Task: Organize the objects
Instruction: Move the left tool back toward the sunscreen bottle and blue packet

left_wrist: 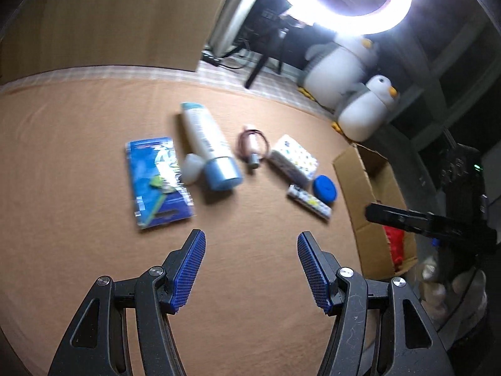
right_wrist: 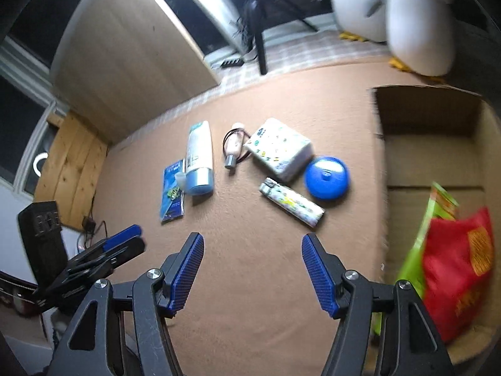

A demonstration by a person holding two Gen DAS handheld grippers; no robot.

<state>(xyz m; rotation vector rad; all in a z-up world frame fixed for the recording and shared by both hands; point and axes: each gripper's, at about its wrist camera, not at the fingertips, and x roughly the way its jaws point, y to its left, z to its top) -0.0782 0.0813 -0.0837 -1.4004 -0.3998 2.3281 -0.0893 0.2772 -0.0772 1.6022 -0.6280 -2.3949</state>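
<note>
Both grippers hover open over a tan cloth, with nothing between their blue pads: my left gripper [left_wrist: 251,235] and my right gripper [right_wrist: 253,235]. Ahead lies a row of objects: a blue packet [left_wrist: 158,181] [right_wrist: 172,191], a white bottle with a blue cap [left_wrist: 208,147] [right_wrist: 199,156], a small vial with a red cord [left_wrist: 252,148] [right_wrist: 234,150], a patterned tissue pack [left_wrist: 294,159] [right_wrist: 278,148], a blue round disc [left_wrist: 325,189] [right_wrist: 327,178] and a patterned lighter [left_wrist: 308,202] [right_wrist: 291,202]. An open cardboard box [left_wrist: 360,169] [right_wrist: 422,116] at the right holds a red bag [right_wrist: 457,269] and a green bag [right_wrist: 438,200].
Two plush penguins [left_wrist: 366,109] sit behind the box under a bright ring light [left_wrist: 344,9]. A tripod leg [right_wrist: 260,47] stands on the checked cloth at the back. A wooden panel [right_wrist: 125,62] rises at the back left. The left gripper [right_wrist: 137,236] shows at the right wrist view's left edge.
</note>
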